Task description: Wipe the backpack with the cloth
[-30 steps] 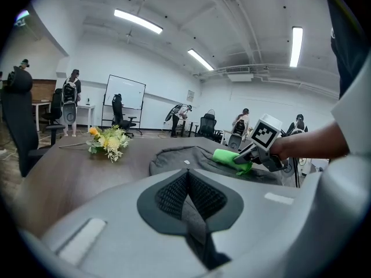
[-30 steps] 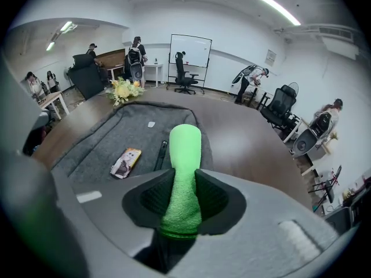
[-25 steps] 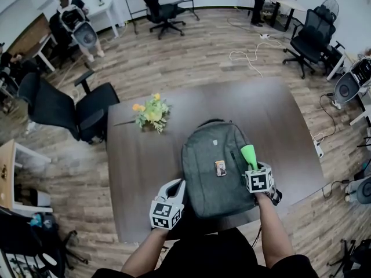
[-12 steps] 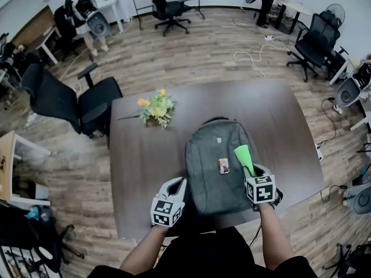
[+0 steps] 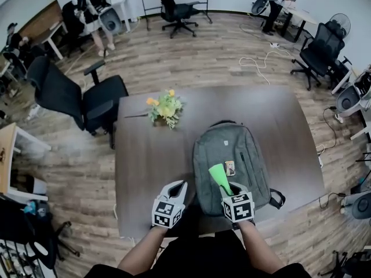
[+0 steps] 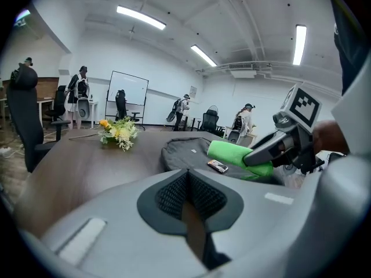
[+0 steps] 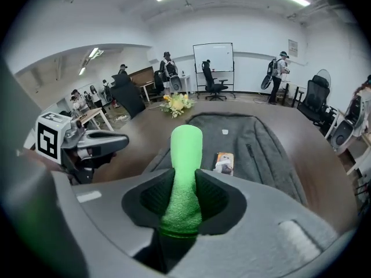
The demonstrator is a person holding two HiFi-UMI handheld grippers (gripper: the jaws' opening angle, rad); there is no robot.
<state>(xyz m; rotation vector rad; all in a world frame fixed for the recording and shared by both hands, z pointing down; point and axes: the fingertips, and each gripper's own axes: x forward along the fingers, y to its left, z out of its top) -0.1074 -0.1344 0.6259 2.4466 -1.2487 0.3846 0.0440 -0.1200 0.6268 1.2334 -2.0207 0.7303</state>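
The left gripper (image 5: 175, 187) sits low in front of the person's body. Its jaws are together with nothing between them, and the pads seem to touch, though a thin slit behind them makes this hard to confirm. Just to that claw's right, about level with it, the right gripper (image 5: 228, 191) points forward. Its jaws are clamped on a rolled green cloth (image 7: 186, 155) that sticks out beyond their tips. Both bare forearms (image 5: 142, 249) reach forward, roughly parallel.
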